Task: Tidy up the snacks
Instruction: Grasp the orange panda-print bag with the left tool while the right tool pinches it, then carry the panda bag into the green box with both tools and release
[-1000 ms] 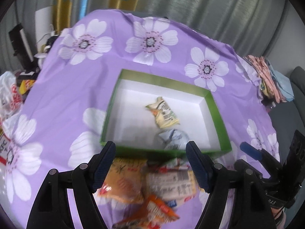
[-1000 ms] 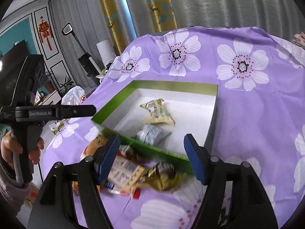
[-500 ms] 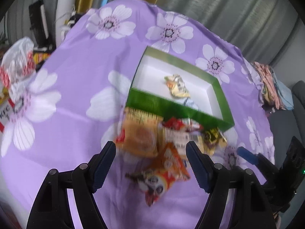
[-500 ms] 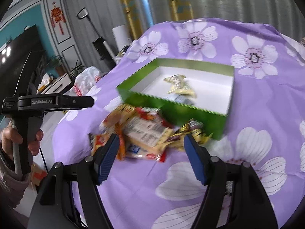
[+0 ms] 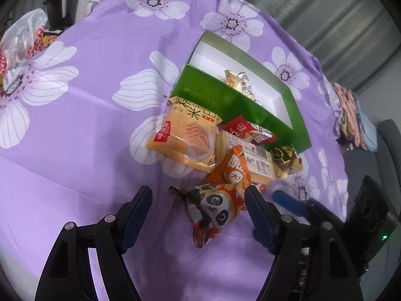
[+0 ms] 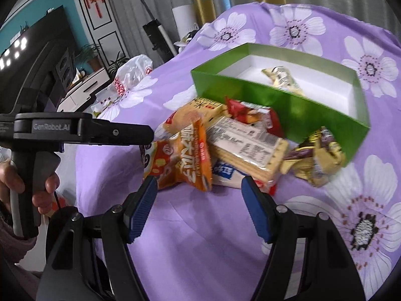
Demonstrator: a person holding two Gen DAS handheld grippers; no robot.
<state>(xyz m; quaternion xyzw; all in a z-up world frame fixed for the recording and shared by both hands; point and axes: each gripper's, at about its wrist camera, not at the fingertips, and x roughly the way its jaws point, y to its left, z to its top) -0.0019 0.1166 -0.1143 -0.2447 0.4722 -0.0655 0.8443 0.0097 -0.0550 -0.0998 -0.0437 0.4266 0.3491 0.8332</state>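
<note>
A green box with a white inside holds a pale snack packet; the box also shows in the right wrist view. A pile of snacks lies in front of it: an orange cracker pack, an orange panda bag, a clear biscuit pack, a red packet and a gold wrapper. My left gripper is open around the panda bag's near end. My right gripper is open just short of the pile.
A purple flowered cloth covers the table. A white plastic bag lies at the left edge. Folded clothes sit at the far right. The left tool's body crosses the right wrist view.
Both grippers have pulled back from the box toward me and dropped lower over the snack pile. Both stay open and empty.
</note>
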